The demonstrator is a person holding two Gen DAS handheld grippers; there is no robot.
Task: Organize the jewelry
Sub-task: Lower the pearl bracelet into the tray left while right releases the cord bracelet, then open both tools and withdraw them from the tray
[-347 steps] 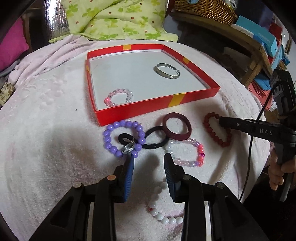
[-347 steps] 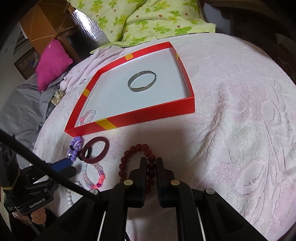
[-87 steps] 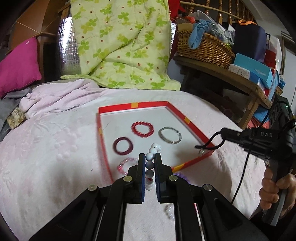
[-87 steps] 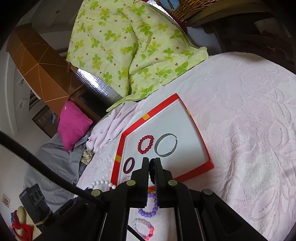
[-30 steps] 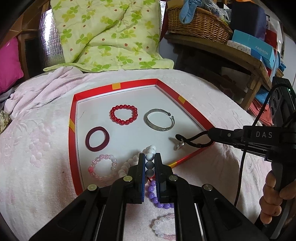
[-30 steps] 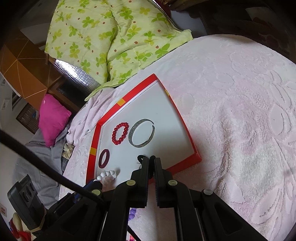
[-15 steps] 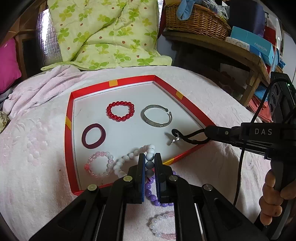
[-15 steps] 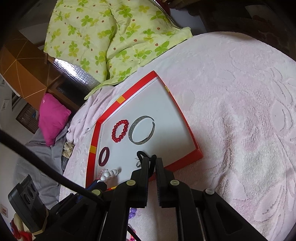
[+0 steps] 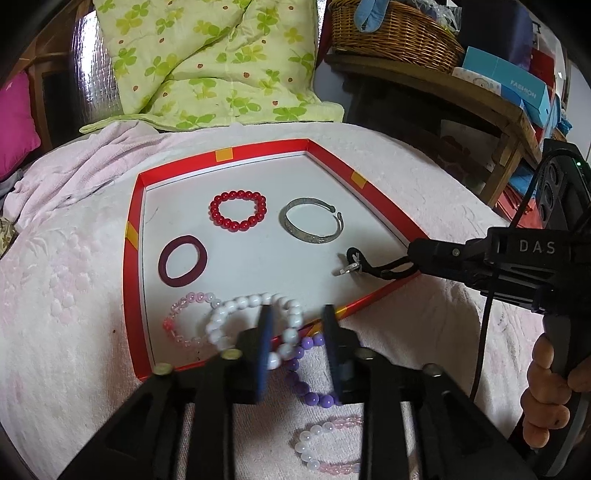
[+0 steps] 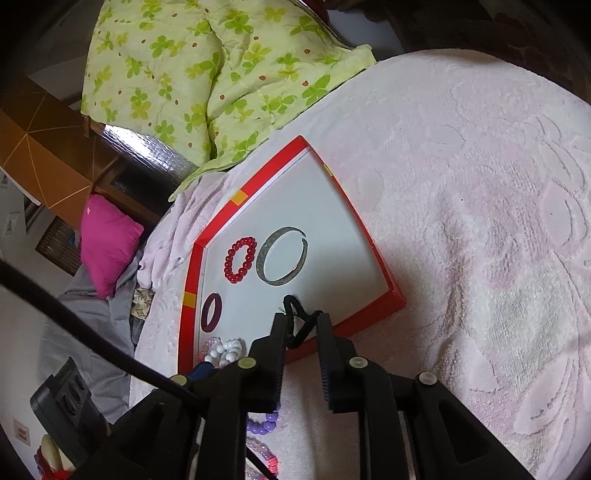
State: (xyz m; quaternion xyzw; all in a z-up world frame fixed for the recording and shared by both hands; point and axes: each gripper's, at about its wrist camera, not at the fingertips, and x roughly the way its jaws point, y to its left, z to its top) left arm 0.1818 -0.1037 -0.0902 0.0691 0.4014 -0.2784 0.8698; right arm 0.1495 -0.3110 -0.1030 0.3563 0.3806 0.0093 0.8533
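- Left wrist view, bottom centre: left gripper [image 9: 297, 334] with jaws opening, pads parted. White bead bracelet [image 9: 255, 321] lies between and beyond them, draped over the near red rim; neither pad presses it as far as can be seen.
- Lowest in that frame, on the pink bedspread [image 9: 55, 332]: a pale pink-and-white bead bracelet [image 9: 325, 448], outside the tray.
- Just above it, a purple bead bracelet [image 9: 306, 376], also outside the tray, beside the right pad of the left gripper.
- Red-rimmed tray [image 9: 131, 258] with white floor sits mid-frame. Near left corner: clear pink bead bracelet [image 9: 184, 319], overlapped by the white one.
- Left of tray, further in: maroon hair band [image 9: 182, 260], flat.
- Right wrist view, lower centre: right gripper [image 10: 301, 325] with jaws opening, a narrow gap. Black hair tie [image 10: 297, 314] with a small metal ring runs between the pads over the tray's near right edge; whether the pads still pinch it cannot be told.
- In the left wrist view the same hair tie [image 9: 373, 264] hangs from the gripper tip at right, its loop end on the tray floor.
- A hand [image 9: 550, 398] grips that tool's handle at the lower right edge.
- Far half of tray: silver bangle [image 9: 312, 225] at centre right, red bead bracelet [image 9: 238, 210] left of it, apart.
- Beyond the tray, top of frame: green floral quilt [image 9: 207, 62]; wicker basket [image 9: 395, 33] upper right; magenta pillow [image 10: 109, 243] at left in the right wrist view.
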